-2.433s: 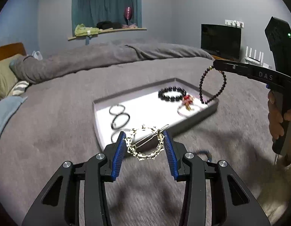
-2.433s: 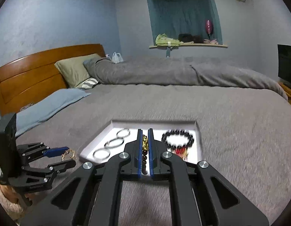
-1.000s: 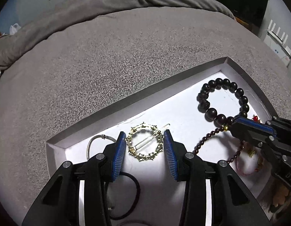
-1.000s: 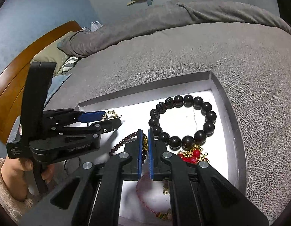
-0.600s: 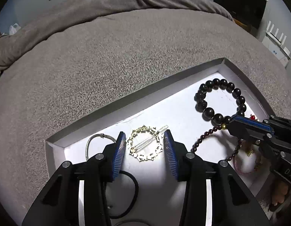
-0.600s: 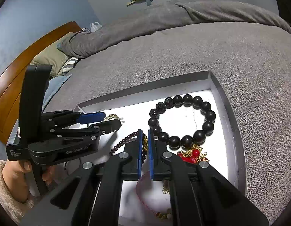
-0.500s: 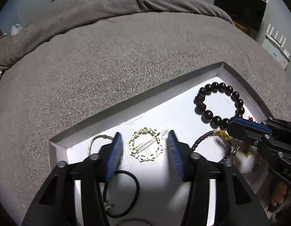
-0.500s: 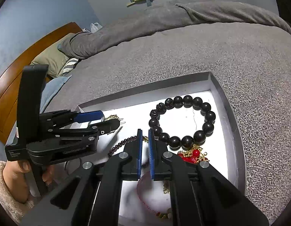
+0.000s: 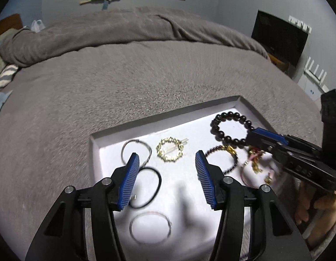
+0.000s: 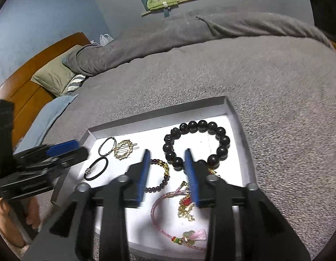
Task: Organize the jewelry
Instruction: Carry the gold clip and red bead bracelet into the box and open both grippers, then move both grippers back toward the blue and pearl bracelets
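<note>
Left wrist view: the left gripper [image 9: 165, 178] hangs over a grey tray [image 9: 168, 118] on the bed [image 9: 124, 76], jaws standing apart with nothing between them. Just ahead of its tips the gold clip [image 9: 170, 149] lies flat on the white tray floor, free of the pads. A thin metal ring [image 9: 136, 152] and a black hair tie [image 9: 148, 187] lie by its left finger, a clear ring [image 9: 150, 226] below it.

To its right the right gripper [image 9: 252, 138] reaches in over the black bead bracelet [image 9: 231, 128]. In the right wrist view the right gripper's [image 10: 166, 166] jaws have just been opening; they stand apart, and the garnet bracelet [image 10: 160, 176] lies on the tray between them, loose, the pads off it. A pink cord bracelet [image 10: 176, 217] lies nearer the gripper's body, and a red-and-gold charm [image 10: 186, 204] beside its right finger.
</note>
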Available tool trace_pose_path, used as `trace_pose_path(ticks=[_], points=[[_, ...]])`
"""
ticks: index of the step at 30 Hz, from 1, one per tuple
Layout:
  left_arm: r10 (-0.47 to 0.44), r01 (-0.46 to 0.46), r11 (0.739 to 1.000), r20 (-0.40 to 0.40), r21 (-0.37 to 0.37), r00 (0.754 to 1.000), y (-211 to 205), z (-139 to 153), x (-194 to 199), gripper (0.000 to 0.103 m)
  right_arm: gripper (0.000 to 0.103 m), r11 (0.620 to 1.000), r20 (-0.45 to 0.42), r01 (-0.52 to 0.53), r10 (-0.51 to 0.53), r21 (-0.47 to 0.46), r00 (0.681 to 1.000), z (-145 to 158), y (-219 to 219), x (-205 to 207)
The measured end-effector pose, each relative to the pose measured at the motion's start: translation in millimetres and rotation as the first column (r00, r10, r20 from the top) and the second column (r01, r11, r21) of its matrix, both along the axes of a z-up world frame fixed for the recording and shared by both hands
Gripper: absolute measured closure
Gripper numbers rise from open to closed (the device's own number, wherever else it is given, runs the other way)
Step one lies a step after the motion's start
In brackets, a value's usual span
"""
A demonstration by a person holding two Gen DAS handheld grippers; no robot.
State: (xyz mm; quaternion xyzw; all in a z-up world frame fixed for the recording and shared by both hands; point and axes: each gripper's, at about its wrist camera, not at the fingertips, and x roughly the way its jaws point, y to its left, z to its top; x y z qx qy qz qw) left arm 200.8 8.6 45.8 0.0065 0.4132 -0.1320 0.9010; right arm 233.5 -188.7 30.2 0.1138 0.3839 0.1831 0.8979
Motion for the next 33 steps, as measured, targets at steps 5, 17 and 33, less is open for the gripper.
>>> trace_pose_path(ticks=[5, 17, 33], points=[[0.021, -0.020, 1.000, 0.031, -0.015, 0.999, 5.6, 8.0, -32.0, 0.047, 0.052, 0.996, 0.045, 0.016, -0.012, -0.087, 0.999, 6.3, 5.0, -12.1], [0.073, -0.076, 0.997, 0.095, 0.022, 0.993, 1.3, 10.0, -83.8, 0.041, 0.019, 0.970, 0.134, 0.089, -0.060, -0.227, 0.989, 17.2, 6.5, -35.7], [0.057, -0.071, 0.995, 0.168, 0.076, 0.984, -16.4, 10.1, -136.0, 0.026, 0.005, 0.943, 0.182, 0.163, -0.113, -0.292, 0.977, 21.1, -5.0, -80.9]])
